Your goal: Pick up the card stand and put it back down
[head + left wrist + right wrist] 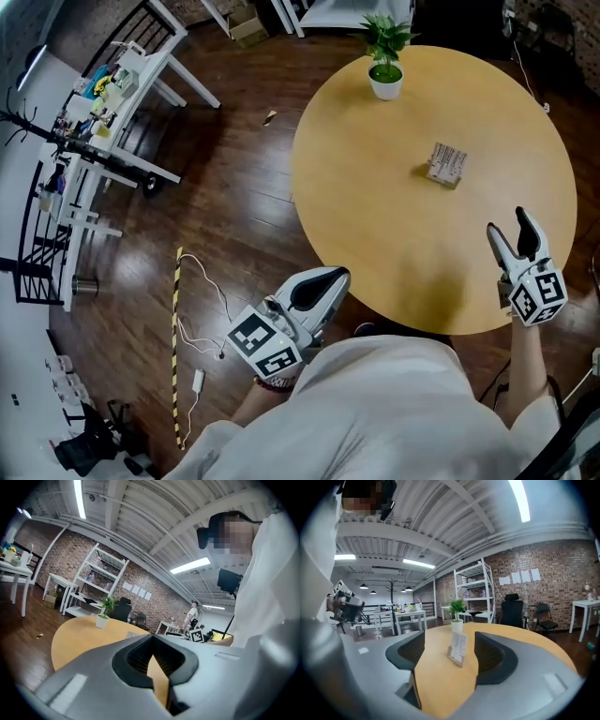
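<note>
The card stand (446, 165) sits upright on the round wooden table (375, 197), right of centre, well apart from the potted plant (385, 67) at the far edge. Nothing touches it.

The right gripper (509, 225) hovers over the near right rim of the table with its jaws wide apart and nothing between the pads. In the right gripper view the card stand shows in the gap between the jaws but further out on the tabletop, so the gripper is aimed at it without reaching it. The plant stands behind the stand on the same line.

The left gripper (330, 278) is held off the table's near left edge, close to the person's body and above the dark wood floor (234, 216). Its jaws are together, with only a sliver of tabletop showing through them, and it carries nothing.

As for progress, the stand is free on the table and neither gripper has hold of it. That fits either end of the job: the lift not yet begun, or the stand already set back down. These views alone cannot say which. If the lift is still to come, the whole task remains: bring the right gripper forward until the stand is between its pads, close on it, raise it, lower it and let go. If the stand has already been put back, nothing is left but to draw away
</note>
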A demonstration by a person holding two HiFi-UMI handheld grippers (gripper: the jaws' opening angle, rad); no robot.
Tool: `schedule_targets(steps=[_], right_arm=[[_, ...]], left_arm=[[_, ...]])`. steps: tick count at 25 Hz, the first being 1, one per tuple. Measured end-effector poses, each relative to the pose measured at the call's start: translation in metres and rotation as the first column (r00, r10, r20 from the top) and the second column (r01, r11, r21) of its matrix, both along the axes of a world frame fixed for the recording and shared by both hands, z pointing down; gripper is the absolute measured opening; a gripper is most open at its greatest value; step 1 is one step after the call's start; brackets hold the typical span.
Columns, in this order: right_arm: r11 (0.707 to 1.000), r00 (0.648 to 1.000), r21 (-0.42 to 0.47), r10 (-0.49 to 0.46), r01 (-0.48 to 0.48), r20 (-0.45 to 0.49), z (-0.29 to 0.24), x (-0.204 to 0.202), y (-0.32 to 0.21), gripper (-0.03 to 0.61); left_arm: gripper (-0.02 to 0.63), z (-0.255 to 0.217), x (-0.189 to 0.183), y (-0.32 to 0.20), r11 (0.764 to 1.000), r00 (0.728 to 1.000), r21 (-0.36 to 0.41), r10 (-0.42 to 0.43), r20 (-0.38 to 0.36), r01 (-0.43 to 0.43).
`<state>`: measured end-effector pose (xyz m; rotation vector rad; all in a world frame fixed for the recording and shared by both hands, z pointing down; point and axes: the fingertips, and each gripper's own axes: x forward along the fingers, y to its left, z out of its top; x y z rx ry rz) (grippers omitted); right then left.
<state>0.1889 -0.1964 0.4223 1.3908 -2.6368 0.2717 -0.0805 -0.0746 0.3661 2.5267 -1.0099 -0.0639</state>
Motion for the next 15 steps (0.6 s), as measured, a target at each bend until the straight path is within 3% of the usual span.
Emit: schedule_targets(steps=[3, 7, 11, 15], right_arm=[[0.996, 0.998, 0.068, -0.055, 0.054, 0.01, -0.054, -0.049, 0.064, 0.321], [0.995, 0.997, 0.09, -0.041, 0.035, 0.069, -0.08, -0.09, 0.141, 0.315], [0.997, 0.994, 0.066, 0.033, -0.04, 0.102, -0.08, -0.077, 0.183, 0.308], [0.991, 0.996, 0.101, 0.079, -0.083, 0.043, -0.098, -0.061, 0.224, 0.303]], left_arm=[[0.0, -0.004, -0.008, 0.038, 0.997, 0.997, 0.005, 0.072, -0.006, -0.072], [0.0, 0.002, -0.005, 0.071, 0.986, 0.986, 0.004, 0.166, -0.012, -0.166], [0.0, 0.01, 0.025, 0.09, 0.964, 0.963, 0.008, 0.264, -0.053, -0.264], [0.0, 0.012, 0.055, 0.127, 0.941, 0.935, 0.011, 0.336, -0.113, -0.337]])
